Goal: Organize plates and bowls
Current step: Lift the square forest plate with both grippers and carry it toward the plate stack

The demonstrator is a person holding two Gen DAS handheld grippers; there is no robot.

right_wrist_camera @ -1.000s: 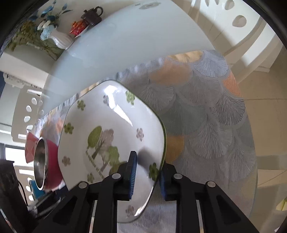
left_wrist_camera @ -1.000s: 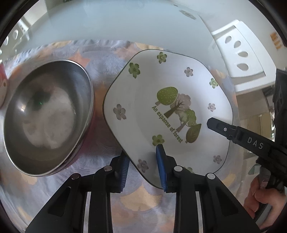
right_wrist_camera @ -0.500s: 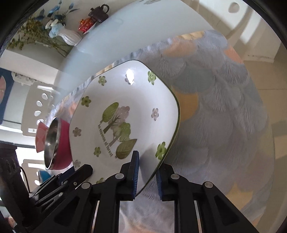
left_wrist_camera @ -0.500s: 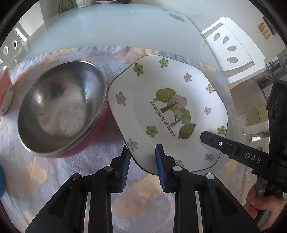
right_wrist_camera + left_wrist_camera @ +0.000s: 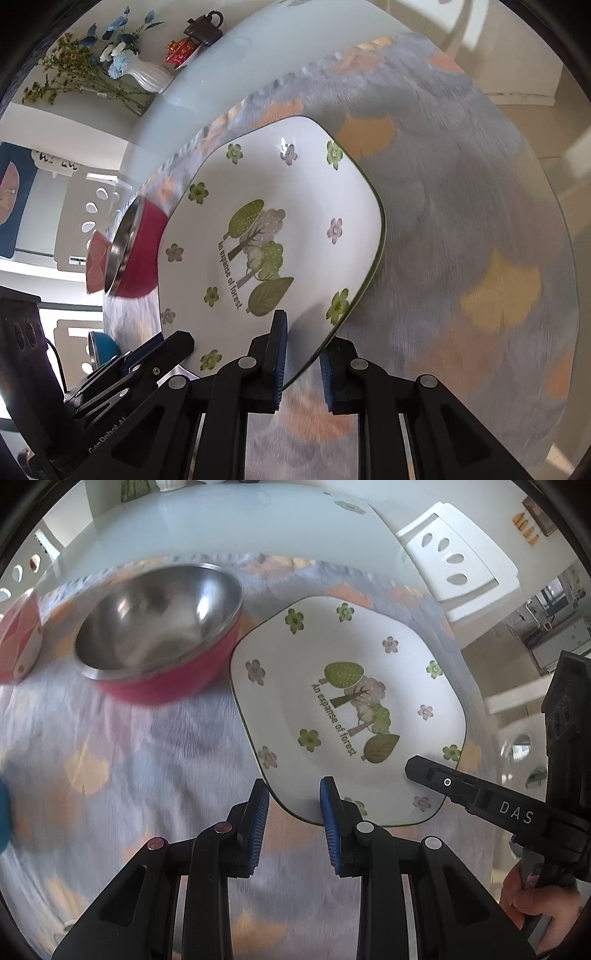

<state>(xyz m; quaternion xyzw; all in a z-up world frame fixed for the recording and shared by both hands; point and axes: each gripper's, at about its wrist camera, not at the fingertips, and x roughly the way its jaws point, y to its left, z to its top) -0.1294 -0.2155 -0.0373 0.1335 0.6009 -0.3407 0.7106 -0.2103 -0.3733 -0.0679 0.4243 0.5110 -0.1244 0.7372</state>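
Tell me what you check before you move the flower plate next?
1. Left gripper pinching the plate rim: ok.
2. Right gripper pinching the other rim: ok.
3. Plate clear of the bowl: ok, bowl sits beside it.
4. Plate empty: ok.
5. Plate level: not ok, tilted in the right wrist view.
6. Spot to set it down: cannot tell.

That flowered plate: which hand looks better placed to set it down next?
Probably both together. The left gripper and right gripper each clamp the plate's rim, left nearer the steel bowl.
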